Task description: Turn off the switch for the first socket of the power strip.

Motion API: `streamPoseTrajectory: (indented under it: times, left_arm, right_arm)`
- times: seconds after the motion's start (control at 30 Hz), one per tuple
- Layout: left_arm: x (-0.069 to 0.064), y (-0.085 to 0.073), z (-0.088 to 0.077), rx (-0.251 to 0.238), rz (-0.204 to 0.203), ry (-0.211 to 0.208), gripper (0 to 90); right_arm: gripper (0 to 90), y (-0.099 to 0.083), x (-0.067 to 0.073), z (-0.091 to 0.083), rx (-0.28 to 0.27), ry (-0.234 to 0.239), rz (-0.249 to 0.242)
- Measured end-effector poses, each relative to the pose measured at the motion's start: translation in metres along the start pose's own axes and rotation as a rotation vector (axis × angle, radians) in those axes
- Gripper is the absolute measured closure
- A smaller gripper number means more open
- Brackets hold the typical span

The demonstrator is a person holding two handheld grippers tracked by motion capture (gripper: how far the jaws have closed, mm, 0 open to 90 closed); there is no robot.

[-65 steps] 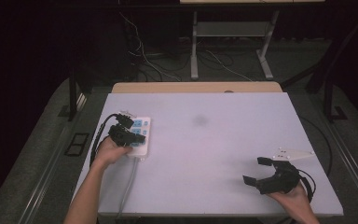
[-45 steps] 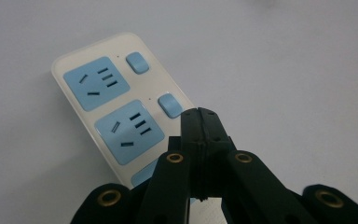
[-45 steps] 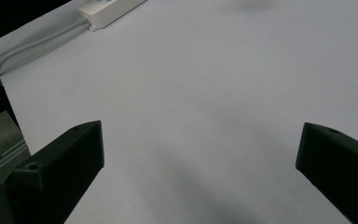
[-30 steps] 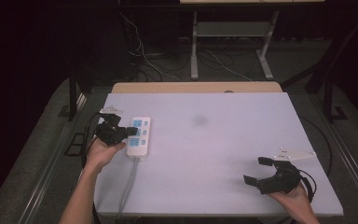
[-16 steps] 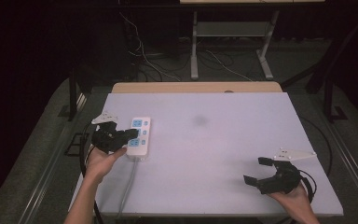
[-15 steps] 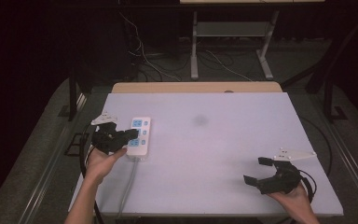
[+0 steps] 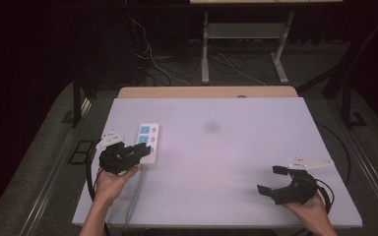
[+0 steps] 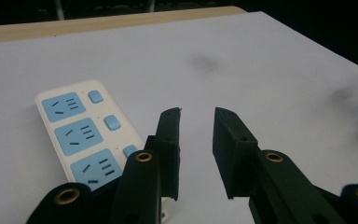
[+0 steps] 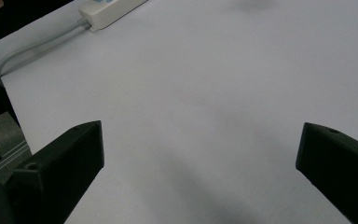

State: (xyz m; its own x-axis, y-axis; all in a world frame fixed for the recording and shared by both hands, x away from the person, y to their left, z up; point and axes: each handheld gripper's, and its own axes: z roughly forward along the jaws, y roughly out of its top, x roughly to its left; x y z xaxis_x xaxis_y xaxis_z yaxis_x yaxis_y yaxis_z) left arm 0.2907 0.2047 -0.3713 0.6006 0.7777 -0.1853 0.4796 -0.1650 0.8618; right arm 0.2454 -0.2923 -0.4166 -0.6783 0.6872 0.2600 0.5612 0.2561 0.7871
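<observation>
The left gripper (image 7: 137, 151) has its jaws a narrow gap apart; they have just been opening, and nothing sits between them, only bare table in the left gripper view (image 8: 196, 140). It hovers at the near right edge of the power strip (image 7: 146, 142), with one jaw just beside the strip's near corner (whether it touches I cannot tell). The right gripper (image 7: 274, 180) rests well apart at the near right of the white table (image 7: 236, 147), jaws spread wide and empty. The power strip lies flat near the table's left edge, its long axis running near to far, blue sockets facing up. Its grey cable (image 7: 134, 196) leaves the near end and runs off the table's near edge.
</observation>
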Motion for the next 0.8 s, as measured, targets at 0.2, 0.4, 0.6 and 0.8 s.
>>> streamPoseTrajectory:
  times: [0.2,0.4,0.6,0.8]
  left_arm:
    - [-0.009,-0.004,-0.004,-0.027,-0.001,-0.010,49.3]
    - [-0.017,-0.010,-0.006,-0.025,0.019,-0.042,20.6]
    - [-0.023,-0.017,-0.007,-0.027,0.032,-0.088,7.4]
    - [-0.028,-0.029,-0.005,0.004,0.054,-0.122,0.0]
  right_arm:
    - [0.7,0.000,0.000,0.000,0.001,0.001,0.001]
    - [0.7,0.000,0.000,0.000,0.001,0.001,0.000]
    - [0.7,0.000,0.000,0.000,0.002,0.000,-0.001]
    - [0.7,0.000,0.000,0.000,0.003,0.001,-0.002]
